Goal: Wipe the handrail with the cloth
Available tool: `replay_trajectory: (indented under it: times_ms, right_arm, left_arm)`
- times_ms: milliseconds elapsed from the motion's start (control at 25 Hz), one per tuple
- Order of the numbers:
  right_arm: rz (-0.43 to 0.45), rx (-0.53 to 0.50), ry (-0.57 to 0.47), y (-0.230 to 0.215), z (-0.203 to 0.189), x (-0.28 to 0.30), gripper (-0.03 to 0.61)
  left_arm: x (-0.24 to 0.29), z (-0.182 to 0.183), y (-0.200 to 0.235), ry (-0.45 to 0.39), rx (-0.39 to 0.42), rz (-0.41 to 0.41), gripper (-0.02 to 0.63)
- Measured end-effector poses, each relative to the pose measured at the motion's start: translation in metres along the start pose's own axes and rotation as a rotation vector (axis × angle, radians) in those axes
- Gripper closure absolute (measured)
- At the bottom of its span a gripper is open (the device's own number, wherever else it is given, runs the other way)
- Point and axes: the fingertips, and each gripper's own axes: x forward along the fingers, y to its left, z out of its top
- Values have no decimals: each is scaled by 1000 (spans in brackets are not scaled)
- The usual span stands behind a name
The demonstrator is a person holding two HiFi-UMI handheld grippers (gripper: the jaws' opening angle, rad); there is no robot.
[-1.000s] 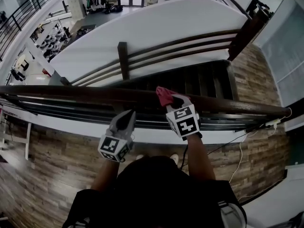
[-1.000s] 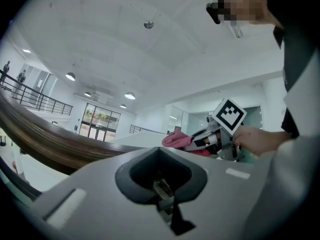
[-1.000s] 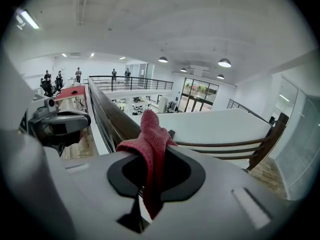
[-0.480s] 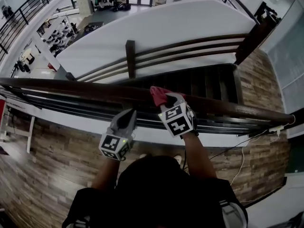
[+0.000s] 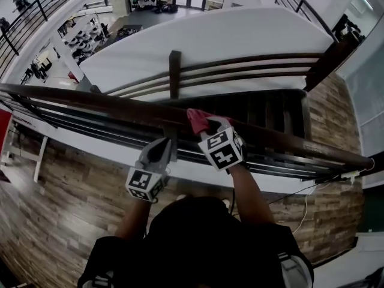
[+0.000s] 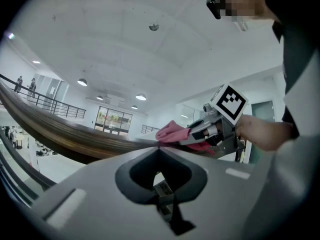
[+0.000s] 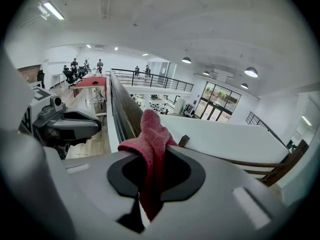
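Right hand-held gripper (image 5: 208, 123): jaws pinching the pink cloth (image 5: 195, 118). In the right gripper view the cloth (image 7: 152, 134) stands bunched above the jaw tips, and a tail hangs down between them. From the head view the bunched end sits on top of the dark wooden handrail (image 5: 108, 102), roughly at mid-span, in line with the post of the stair rail beyond.

Left hand-held gripper (image 5: 165, 145): jaws pressed together with nothing between them, as my left gripper view shows. It hangs to the left of the right one, lower down, with its tip by the thinner rails under the handrail. I cannot tell whether it touches them.

Left gripper view: the handrail (image 6: 60, 133) sweeps in from the left, with the cloth (image 6: 171, 132) on it and the right hand-held gripper (image 6: 192, 133) behind the cloth. My hand (image 6: 262, 133) is on its grip.

Right gripper view: the handrail (image 7: 121, 108) runs away beyond the cloth, and the left hand-held gripper (image 7: 92, 125) is at the left edge.

Wood-plank floor (image 5: 54, 209) is under me, and a staircase (image 5: 264, 110) drops away past the rail.
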Motion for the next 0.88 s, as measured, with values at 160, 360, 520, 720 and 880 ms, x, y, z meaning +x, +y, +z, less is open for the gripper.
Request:
replay_trajectory:
  times_ms: [160, 360, 520, 720, 880]
  right_arm:
    - [30, -13, -2, 5, 4, 5, 534]
    - [38, -67, -18, 19, 18, 12, 534]
    - [57, -94, -31, 32, 27, 20, 534]
    - [46, -122, -52, 34, 29, 22, 534]
    - [191, -118, -233, 49, 32, 2, 534]
  left_arm:
    - [-9, -5, 4, 3, -10, 29, 614]
    - [-25, -6, 12, -1, -21, 75, 614]
    - [-36, -13, 18, 0, -38, 104, 614]
    - [-49, -17, 22, -4, -62, 148, 614]
    - [-43, -22, 9, 14, -14, 145, 614]
